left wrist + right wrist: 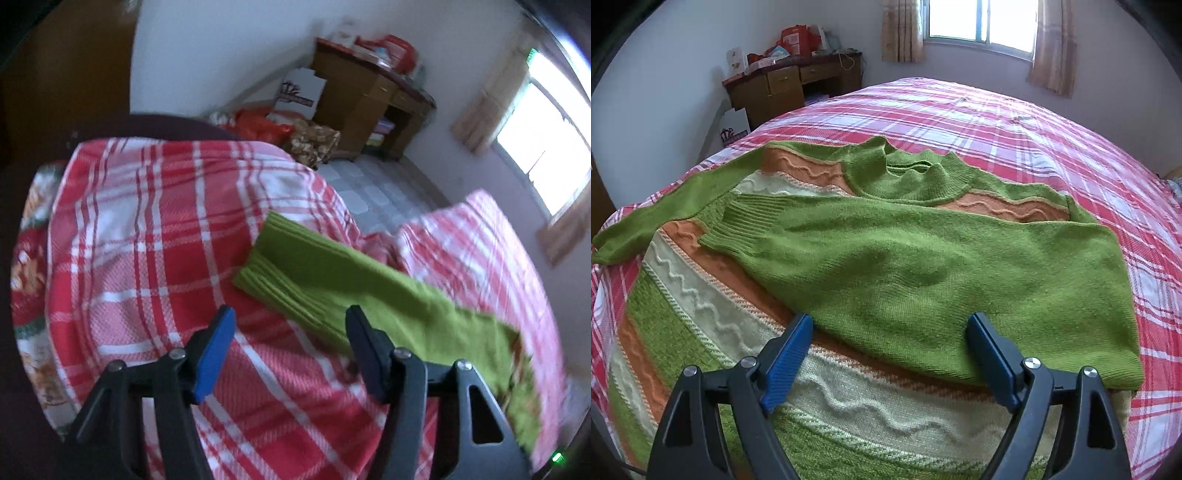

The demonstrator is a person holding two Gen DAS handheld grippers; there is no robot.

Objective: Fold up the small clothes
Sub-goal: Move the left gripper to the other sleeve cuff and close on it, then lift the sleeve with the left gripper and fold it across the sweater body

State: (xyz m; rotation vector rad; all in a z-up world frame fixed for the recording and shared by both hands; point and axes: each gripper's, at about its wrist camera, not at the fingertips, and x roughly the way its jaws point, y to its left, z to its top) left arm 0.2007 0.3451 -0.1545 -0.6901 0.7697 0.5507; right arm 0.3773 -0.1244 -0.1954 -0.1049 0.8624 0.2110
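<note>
While the red plaid bedspread (1015, 122) is stretching out well beyond your fingers, the striped green sweater (905, 266) is lying flat on it, one sleeve (849, 236) folded across the chest just ahead of your right gripper (890, 354). Both grippers are hovering released, nothing between their pads. Your left gripper (291, 350) is pointing beside the other sleeve (325, 273), whose ribbed cuff is resting just beyond its fingertips.

No text, label or number is legible in either view.
</note>
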